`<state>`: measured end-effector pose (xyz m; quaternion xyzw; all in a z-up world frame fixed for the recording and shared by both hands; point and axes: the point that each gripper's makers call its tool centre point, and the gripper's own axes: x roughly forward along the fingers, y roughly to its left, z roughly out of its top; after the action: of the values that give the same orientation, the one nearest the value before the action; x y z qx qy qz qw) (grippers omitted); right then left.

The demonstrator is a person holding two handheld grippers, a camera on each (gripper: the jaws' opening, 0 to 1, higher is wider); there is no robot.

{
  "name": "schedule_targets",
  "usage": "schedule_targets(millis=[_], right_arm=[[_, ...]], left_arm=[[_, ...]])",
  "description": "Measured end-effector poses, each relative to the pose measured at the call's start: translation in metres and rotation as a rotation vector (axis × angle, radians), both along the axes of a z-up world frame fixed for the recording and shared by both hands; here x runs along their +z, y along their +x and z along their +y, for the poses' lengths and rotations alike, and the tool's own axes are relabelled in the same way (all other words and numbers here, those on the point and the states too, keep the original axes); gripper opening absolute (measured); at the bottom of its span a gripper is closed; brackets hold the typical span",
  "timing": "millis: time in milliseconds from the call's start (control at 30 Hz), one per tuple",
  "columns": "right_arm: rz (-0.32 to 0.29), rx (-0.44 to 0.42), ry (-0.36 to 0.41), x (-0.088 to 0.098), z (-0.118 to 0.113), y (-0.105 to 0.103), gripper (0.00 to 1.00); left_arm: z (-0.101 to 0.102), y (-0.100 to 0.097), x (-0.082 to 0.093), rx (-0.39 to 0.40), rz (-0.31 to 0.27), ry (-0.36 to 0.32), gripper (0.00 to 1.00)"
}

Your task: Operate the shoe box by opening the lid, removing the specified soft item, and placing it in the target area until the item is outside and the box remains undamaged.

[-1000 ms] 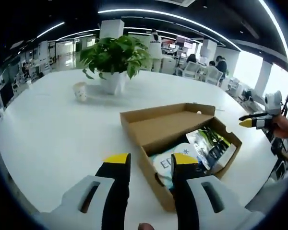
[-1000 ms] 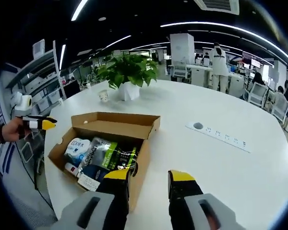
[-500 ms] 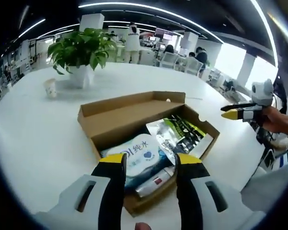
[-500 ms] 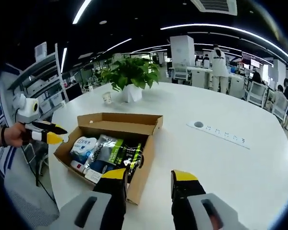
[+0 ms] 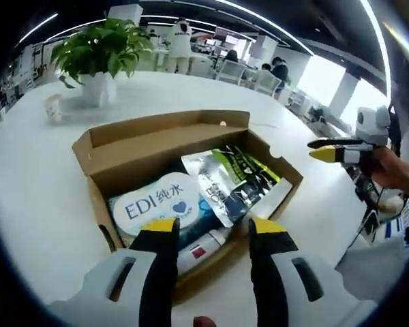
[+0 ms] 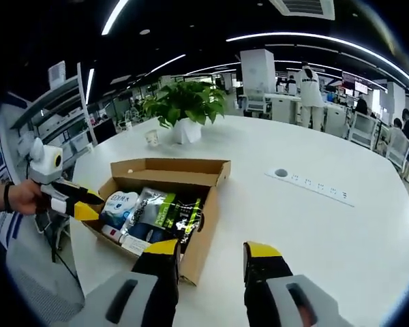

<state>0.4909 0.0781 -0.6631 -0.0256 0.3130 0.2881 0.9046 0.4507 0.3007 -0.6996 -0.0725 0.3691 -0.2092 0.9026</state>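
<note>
An open brown shoe box (image 5: 88,153) lies on the white table, its lid (image 5: 170,146) folded back. Inside are a white-and-blue soft wipes pack (image 5: 153,204), a silver-green pouch (image 5: 235,180) and a small white tube (image 5: 199,250). My left gripper (image 5: 215,228) stands open just over the box's near edge, above the wipes pack. My right gripper (image 6: 211,248) is open at the box (image 6: 206,218) side, holding nothing. It is also in the left gripper view (image 5: 334,151), held by a hand to the right of the box. The left gripper (image 6: 75,202) reaches in at the box's far end.
A potted plant (image 6: 184,102) and a paper cup (image 6: 150,138) stand behind the box. A socket strip (image 6: 313,189) is set into the table (image 6: 313,238) to the right. The table edge runs close behind the left gripper. Office desks and people fill the background.
My left gripper has moved forward and down, from beside the box to over its near edge. The right gripper has barely moved.
</note>
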Motion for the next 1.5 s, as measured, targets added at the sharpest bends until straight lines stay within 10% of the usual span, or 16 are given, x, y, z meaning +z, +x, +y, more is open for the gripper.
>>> schedule_targets(millis=[967,1500], right_arm=[[0.006,-0.014,-0.008,-0.008,-0.023,-0.011,0.33],[0.016,-0.004,-0.008,-0.011,-0.017,-0.016,0.32]], left_arm=[[-0.042,0.014,-0.041,0.022,0.217,-0.092,0.23],[-0.034,0.019,-0.032,0.115,0.201,-0.146,0.02]])
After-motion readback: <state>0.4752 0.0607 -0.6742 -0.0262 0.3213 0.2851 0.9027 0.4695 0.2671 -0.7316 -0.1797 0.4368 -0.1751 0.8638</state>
